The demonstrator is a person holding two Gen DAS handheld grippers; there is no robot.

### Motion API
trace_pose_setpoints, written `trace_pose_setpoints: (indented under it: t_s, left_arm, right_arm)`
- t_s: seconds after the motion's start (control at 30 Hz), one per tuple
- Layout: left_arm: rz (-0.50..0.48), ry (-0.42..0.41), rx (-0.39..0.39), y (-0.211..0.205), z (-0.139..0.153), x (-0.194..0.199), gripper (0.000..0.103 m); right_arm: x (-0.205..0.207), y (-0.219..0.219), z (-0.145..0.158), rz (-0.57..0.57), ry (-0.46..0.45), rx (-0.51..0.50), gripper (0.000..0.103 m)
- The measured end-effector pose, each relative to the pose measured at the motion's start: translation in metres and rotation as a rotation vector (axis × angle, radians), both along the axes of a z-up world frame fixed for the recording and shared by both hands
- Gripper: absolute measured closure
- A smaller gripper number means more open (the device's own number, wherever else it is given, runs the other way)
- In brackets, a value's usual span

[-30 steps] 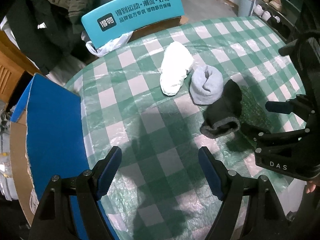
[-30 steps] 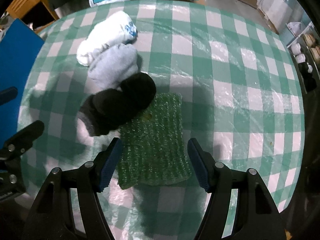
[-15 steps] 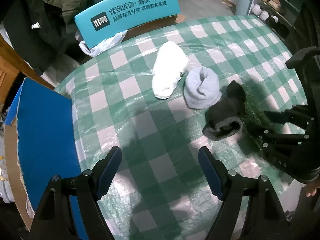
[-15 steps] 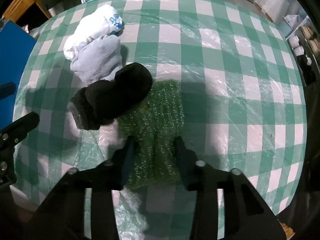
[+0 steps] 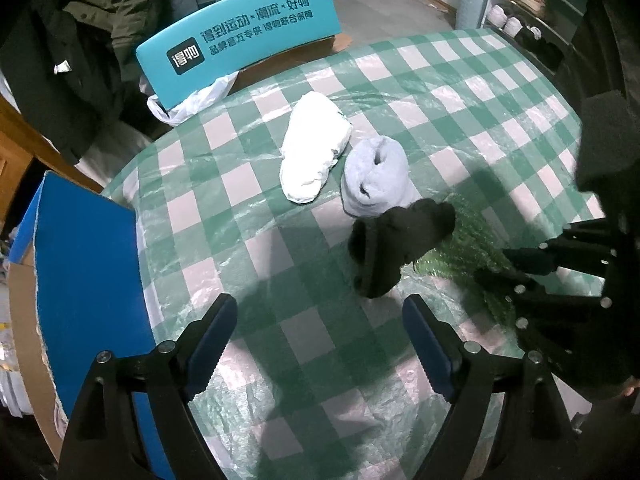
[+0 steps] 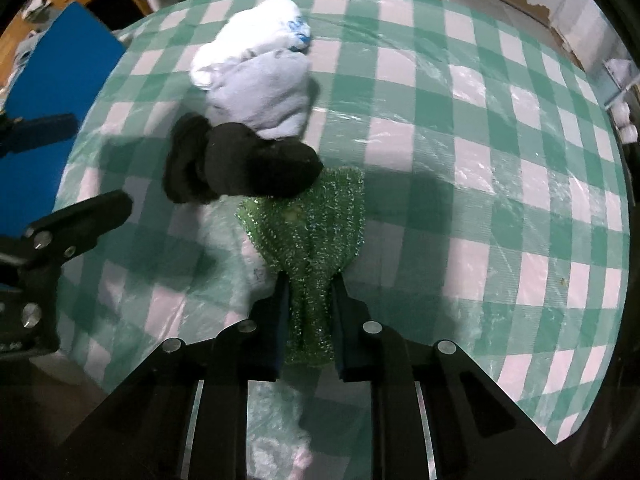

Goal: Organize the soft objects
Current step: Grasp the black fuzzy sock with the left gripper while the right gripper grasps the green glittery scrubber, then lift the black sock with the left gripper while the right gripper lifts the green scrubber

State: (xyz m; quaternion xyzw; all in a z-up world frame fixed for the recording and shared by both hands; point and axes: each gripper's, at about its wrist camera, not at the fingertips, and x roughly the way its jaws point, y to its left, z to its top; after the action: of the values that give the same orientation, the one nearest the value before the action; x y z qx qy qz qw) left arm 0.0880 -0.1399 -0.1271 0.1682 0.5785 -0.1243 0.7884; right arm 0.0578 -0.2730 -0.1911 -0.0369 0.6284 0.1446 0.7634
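Note:
My right gripper (image 6: 308, 296) is shut on the near end of a glittery green cloth (image 6: 308, 220) and pinches it into folds. A rolled black sock (image 6: 240, 164) lies on the cloth's far end. A pale grey sock roll (image 6: 264, 92) and a white sock roll (image 6: 256, 40) lie beyond it. In the left wrist view the black sock (image 5: 400, 240), grey roll (image 5: 376, 180), white roll (image 5: 316, 152) and green cloth (image 5: 468, 240) lie ahead and right. My left gripper (image 5: 320, 336) is open and empty above the checked tablecloth (image 5: 248, 208).
A blue cardboard box (image 5: 84, 280) stands at the table's left edge. A teal chair back (image 5: 240, 32) with a white plastic bag (image 5: 188, 100) is behind the table. Dark coats hang at the far left. A shoe rack (image 5: 532, 4) is at the far right.
My right gripper has closed on the green cloth, bunching it and tugging it toward me; the black sock on it shifted. My left gripper stays open, its view shifted slightly.

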Motion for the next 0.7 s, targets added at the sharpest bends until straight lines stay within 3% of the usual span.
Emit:
trace_pose_setpoints:
  t_s: [0.37, 0.7]
  left_arm:
    - [0.001, 0.022, -0.032, -0.008, -0.004, 0.004, 0.017]
    - [-0.021, 0.027, -0.043, -0.032, -0.011, 0.009, 0.017]
  right_arm:
    - [-0.014, -0.022, 0.028, -0.067, 0.016, -0.006, 0.087]
    - [-0.027, -0.033, 0.050, -0.165, -0.023, 0.002, 0.087]
